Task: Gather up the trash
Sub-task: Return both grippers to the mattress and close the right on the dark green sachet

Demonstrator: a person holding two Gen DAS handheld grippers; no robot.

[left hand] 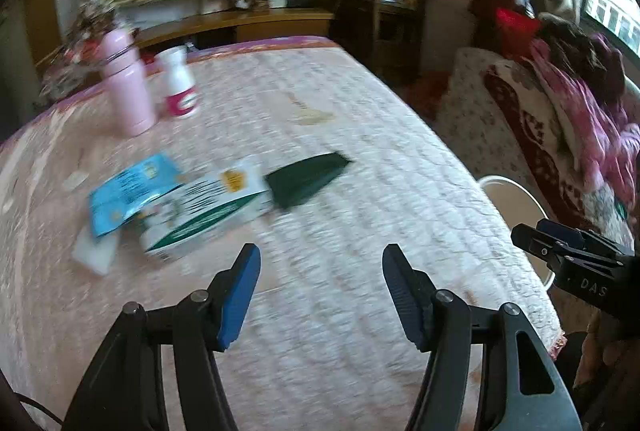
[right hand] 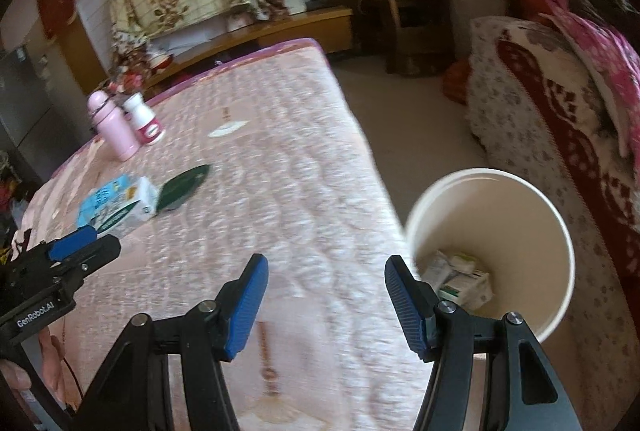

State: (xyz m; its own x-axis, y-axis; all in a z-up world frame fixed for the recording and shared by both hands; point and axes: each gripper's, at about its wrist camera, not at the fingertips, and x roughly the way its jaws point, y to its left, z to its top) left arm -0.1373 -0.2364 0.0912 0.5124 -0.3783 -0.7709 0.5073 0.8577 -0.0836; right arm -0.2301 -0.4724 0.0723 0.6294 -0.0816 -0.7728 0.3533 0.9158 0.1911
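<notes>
A white and green carton (left hand: 200, 215) lies on the pink quilted table (left hand: 340, 135), with a blue packet (left hand: 132, 191) at its left and a dark green wrapper (left hand: 308, 177) at its right. They also show in the right wrist view: the carton (right hand: 128, 209), the dark green wrapper (right hand: 182, 187). My left gripper (left hand: 320, 295) is open and empty, just short of the carton. My right gripper (right hand: 326, 301) is open and empty, over the table's right edge beside a white bin (right hand: 532, 215) that holds several discarded boxes (right hand: 460, 279).
A pink bottle (left hand: 126, 87) and a white bottle with a pink label (left hand: 178, 83) stand at the table's far left. A flat paper scrap (left hand: 312, 115) lies further back. A blanket-covered sofa (right hand: 560, 111) stands right of the bin.
</notes>
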